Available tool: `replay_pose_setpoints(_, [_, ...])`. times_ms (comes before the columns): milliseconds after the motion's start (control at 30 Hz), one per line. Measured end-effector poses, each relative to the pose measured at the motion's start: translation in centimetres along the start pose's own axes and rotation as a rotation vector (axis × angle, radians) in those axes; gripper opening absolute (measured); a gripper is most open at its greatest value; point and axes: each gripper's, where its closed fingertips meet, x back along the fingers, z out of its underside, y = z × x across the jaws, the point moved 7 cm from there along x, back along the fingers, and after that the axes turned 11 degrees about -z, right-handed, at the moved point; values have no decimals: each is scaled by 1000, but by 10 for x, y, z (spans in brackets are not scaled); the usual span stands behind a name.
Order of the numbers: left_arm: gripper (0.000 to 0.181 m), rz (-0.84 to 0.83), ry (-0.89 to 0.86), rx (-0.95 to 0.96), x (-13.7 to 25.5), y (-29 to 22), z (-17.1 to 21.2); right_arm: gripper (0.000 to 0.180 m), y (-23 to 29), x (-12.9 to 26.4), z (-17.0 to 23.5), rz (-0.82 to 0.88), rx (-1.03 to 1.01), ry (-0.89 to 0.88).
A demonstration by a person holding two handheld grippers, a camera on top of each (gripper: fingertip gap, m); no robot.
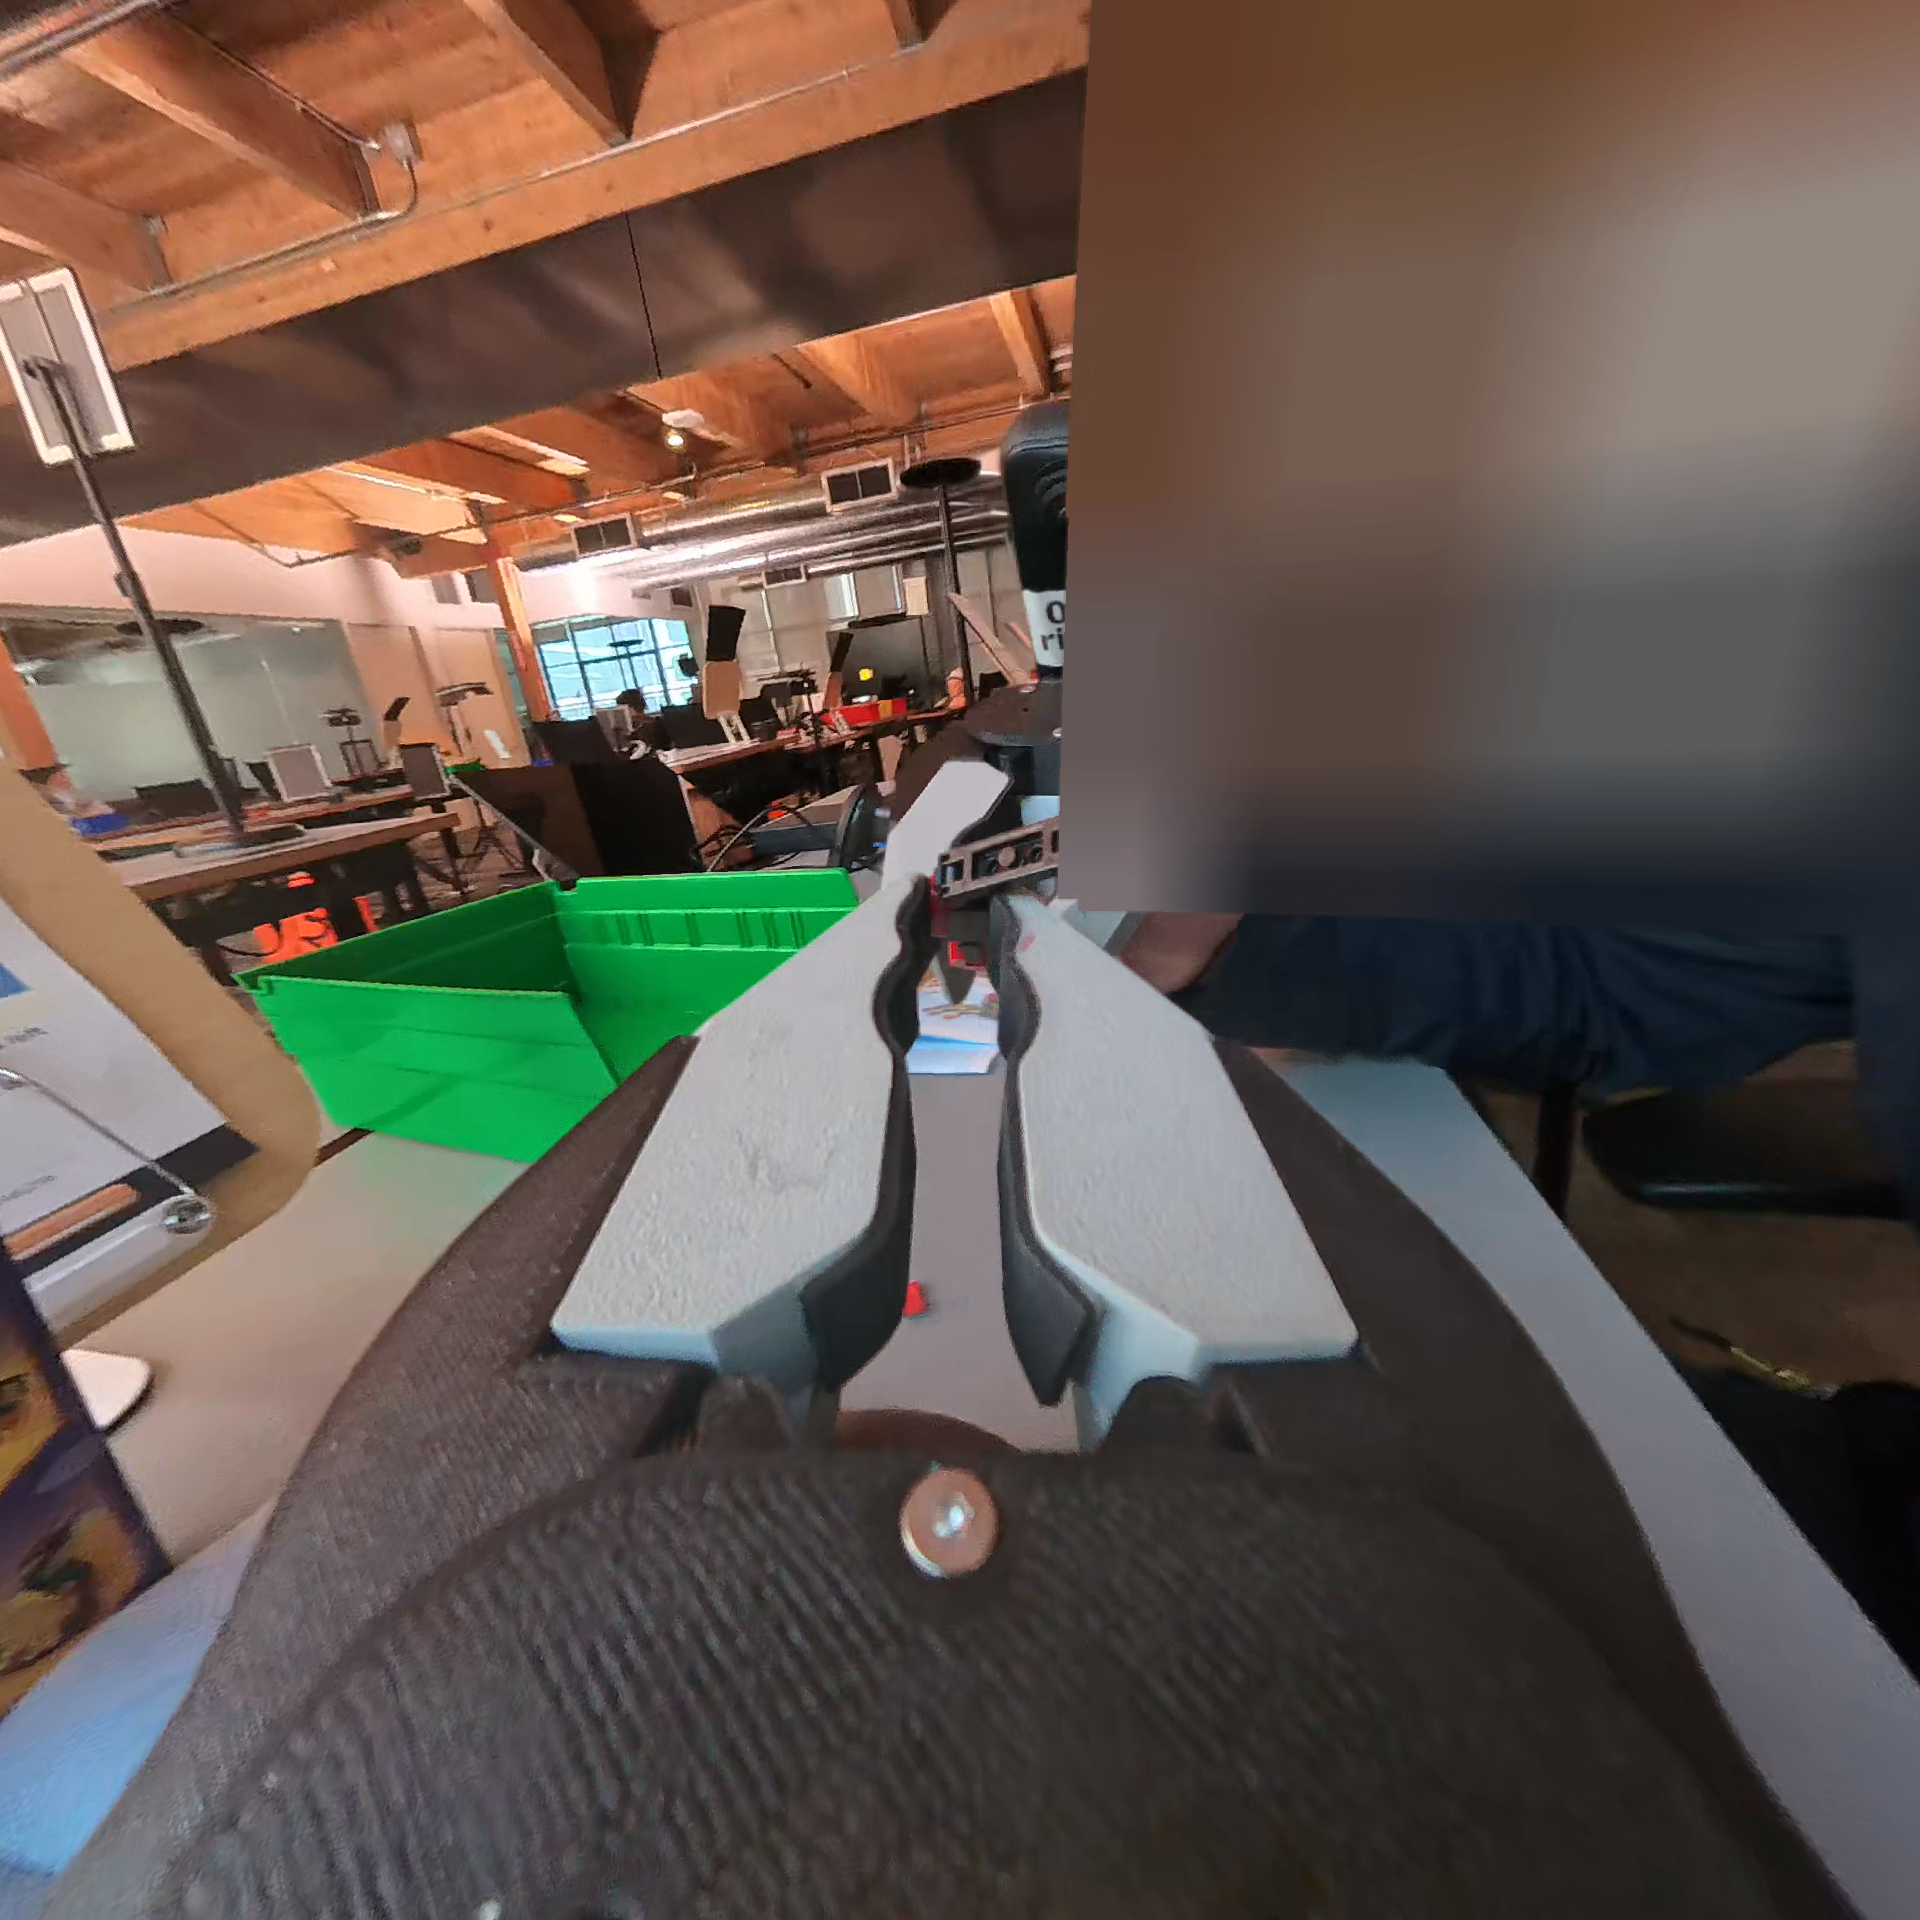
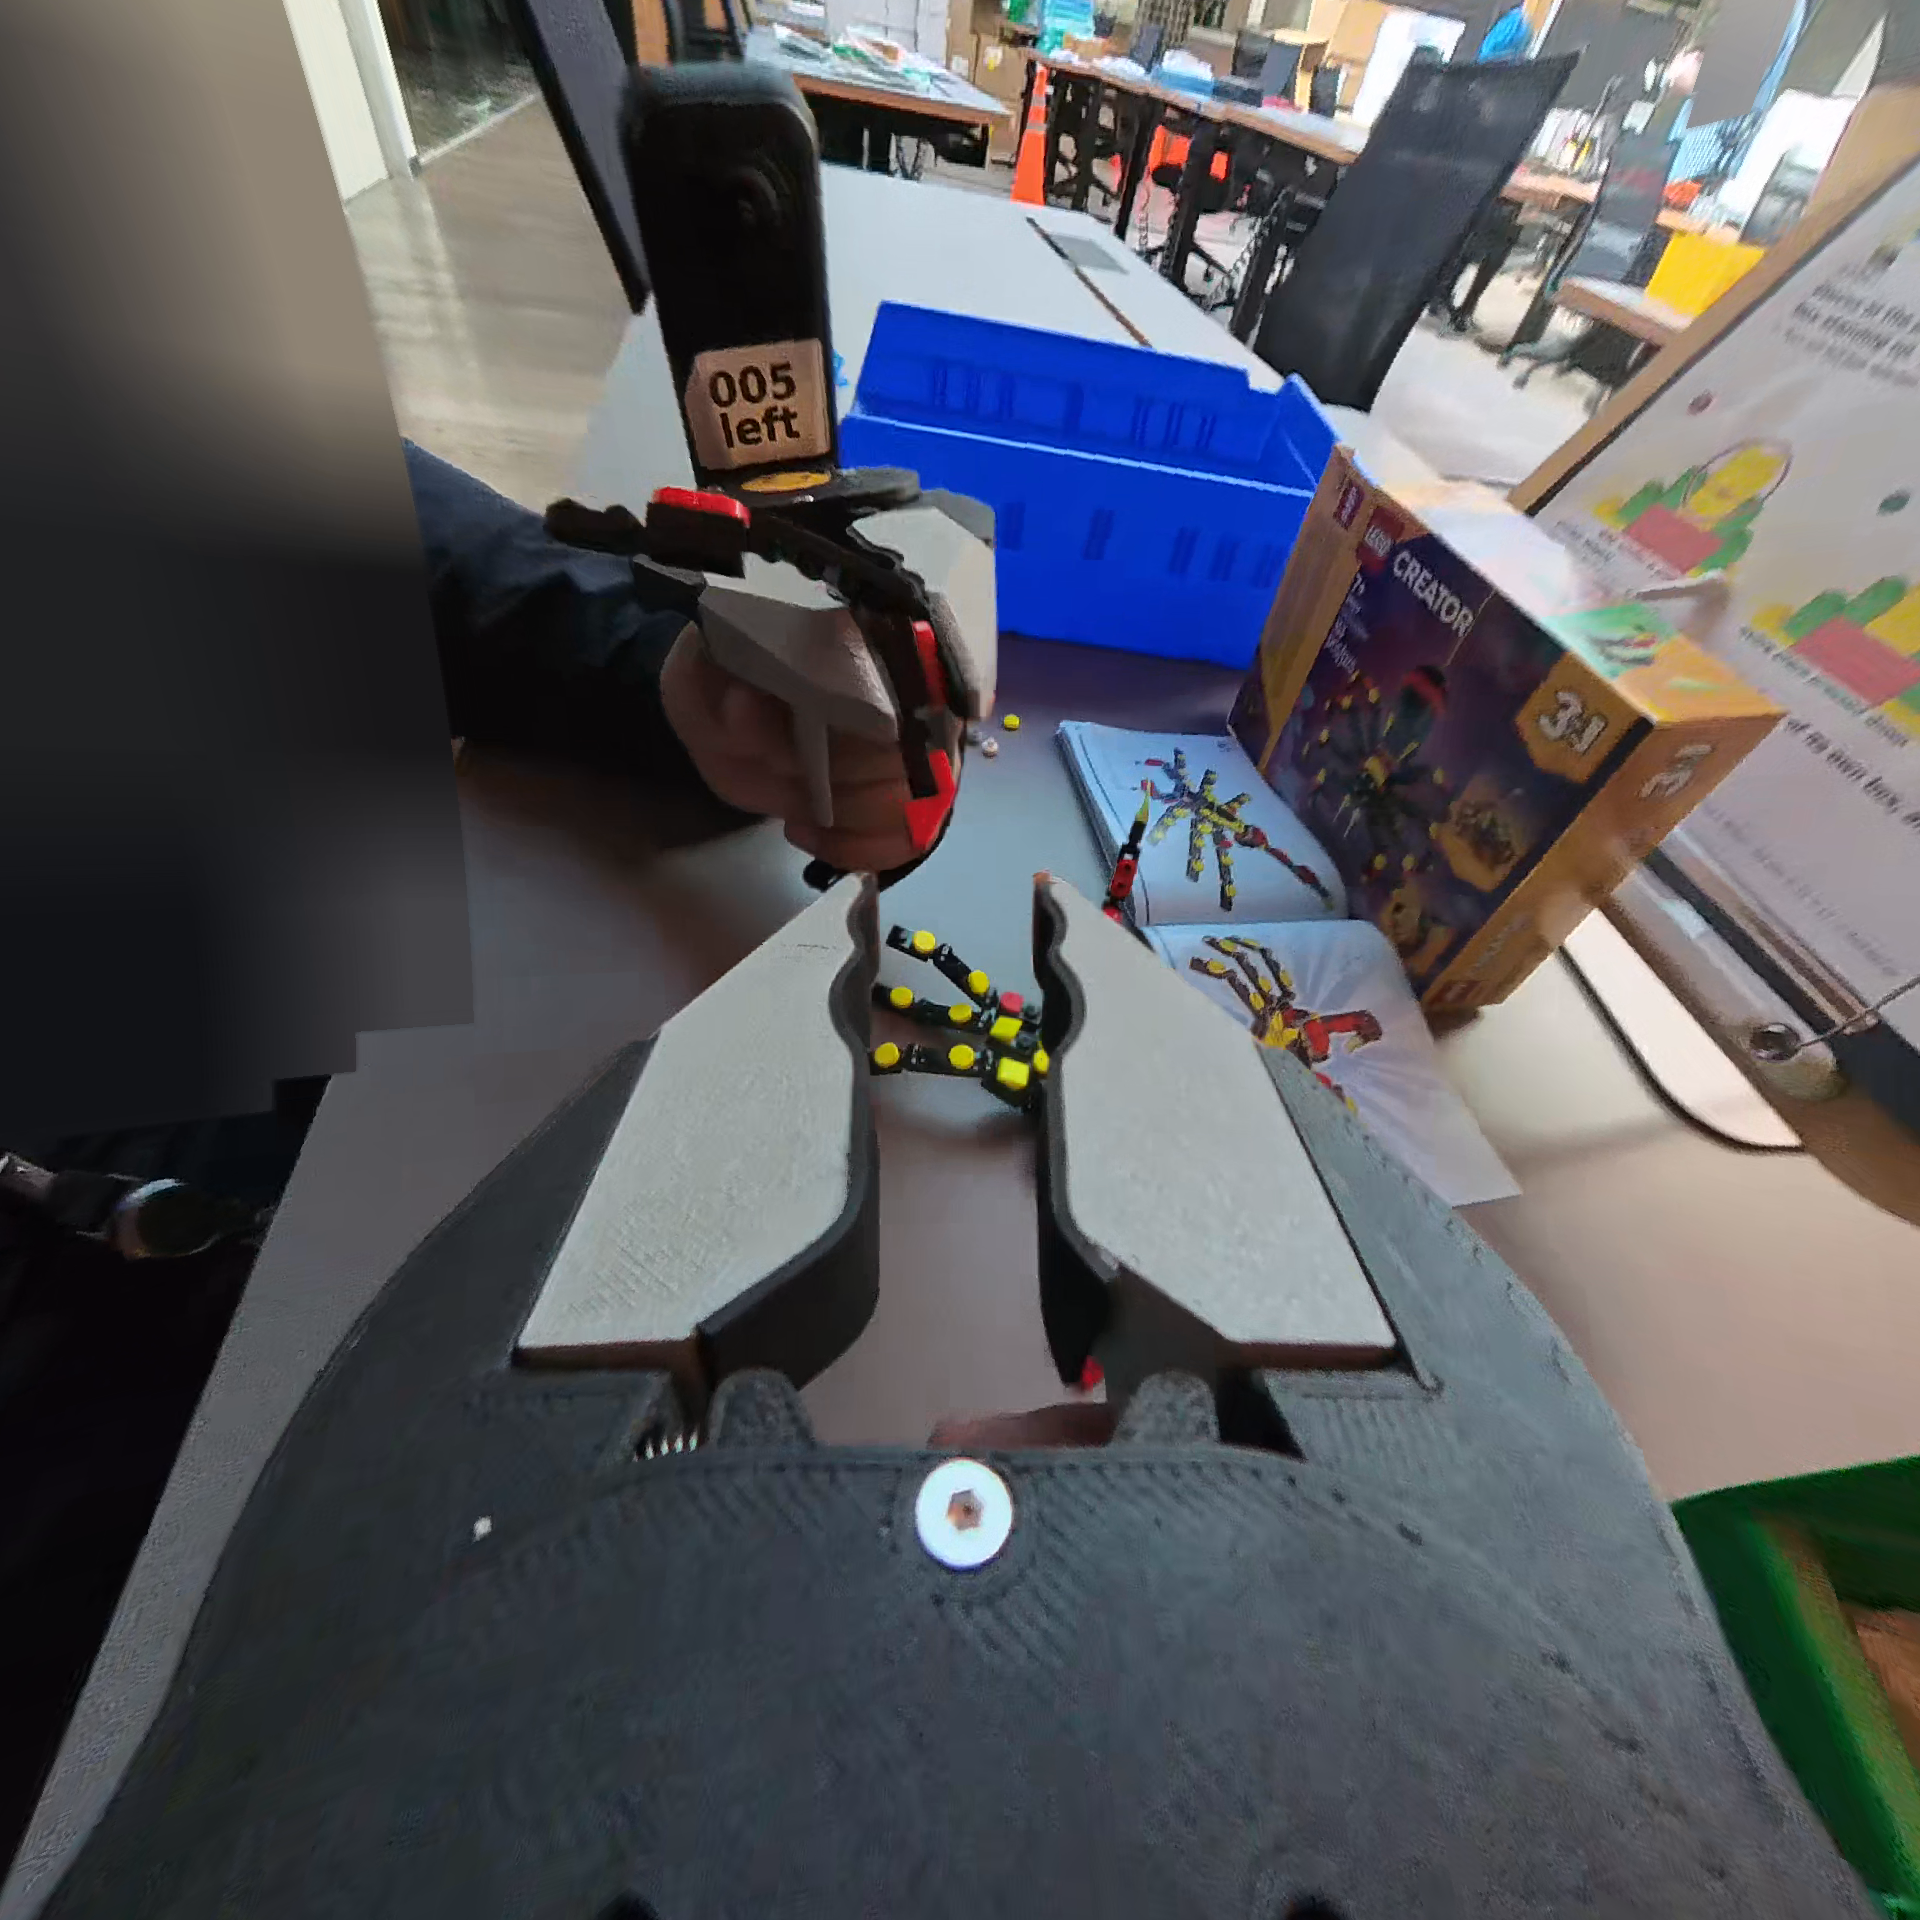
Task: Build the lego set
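Left gripper [image 1: 961, 914], raised over the grey table [image 2: 582, 935] in an open workshop, clamps a black-red lego assembly [image 2: 883, 623]; right gripper [image 2: 951, 899] hovers beneath, fingers apart.

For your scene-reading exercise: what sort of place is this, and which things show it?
Likely a shared workshop or lab: rows of work tables, exposed ceiling beams, a traffic cone.

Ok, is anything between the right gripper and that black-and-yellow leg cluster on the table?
Nothing visible. The right gripper, jaws open, looks straight at the black-and-yellow leg cluster, with only table between. The left gripper, shut on a black-and-red lego piece, sits beyond and to the left, off that line.
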Motion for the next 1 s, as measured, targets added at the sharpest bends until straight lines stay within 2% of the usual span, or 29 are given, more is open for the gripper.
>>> replay_pose_setpoints(133, [6, 22, 11, 26, -2, -3, 4, 10, 8, 0, -7, -19, 58, -57])
replay_pose_setpoints(333, [7, 37, -12, 69, -3, -4, 3, 2, 11, 0, -6, -21, 88, -39])
replay_pose_setpoints(467, [7, 33, 41, 30, -2, -4, 5, 2, 10, 0, -4, 1, 95, -3])
replay_pose_setpoints(667, [26, -13, 187, -195, -4, -7, 15, 1, 3, 7, 0, 44, 87, 51])
replay_pose_setpoints(767, [25, -11, 284, -269, -3, -7, 23, 1, 1, 8, 3, 81, 117, 103])
replay_pose_setpoints(1000, [33, -157, 533, -280, 4, 27, 41, 0, -6, 7, 17, 153, 156, 228])
